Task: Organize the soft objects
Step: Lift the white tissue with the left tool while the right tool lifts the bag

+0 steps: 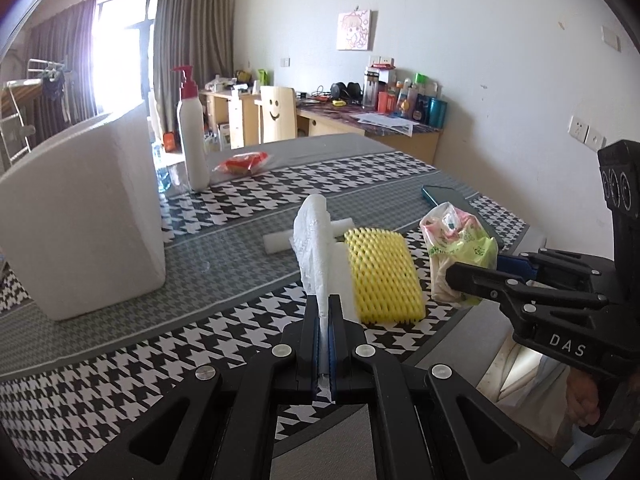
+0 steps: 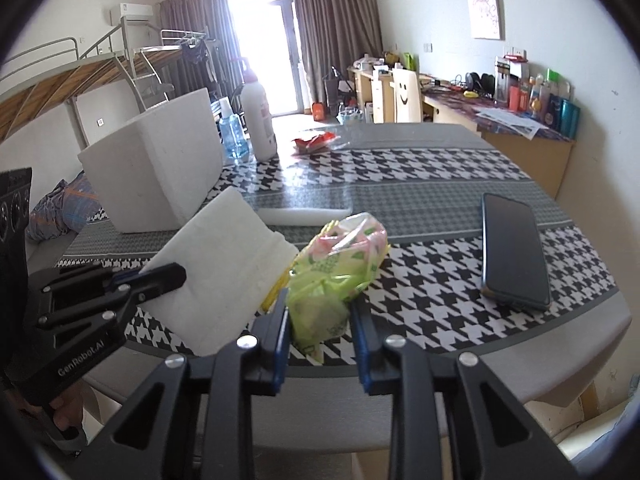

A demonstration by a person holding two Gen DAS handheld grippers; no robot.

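Left wrist: left gripper (image 1: 325, 322), fingers clamped on white foam sheet (image 1: 316, 240), upright at 12 o'clock, yellow foam net (image 1: 382, 276) just beside. Thin grip; sheet may slip.

Right wrist: right gripper (image 2: 320, 322), fingers apart around tissue pack (image 2: 338, 268) on desk (image 2: 420, 196); wrapper may crumple, slide.

White walls (image 1: 460, 40) enclose the room. Far ahead of the claw, a bright window (image 2: 262, 40) glares between brown curtains (image 2: 336, 28). Ahead and right, a cluttered wooden desk (image 2: 516, 136) runs along the wall under a small picture (image 1: 354, 30). Far left stands a metal bunk bed (image 2: 80, 72), with an air conditioner (image 2: 130, 12) mounted above.
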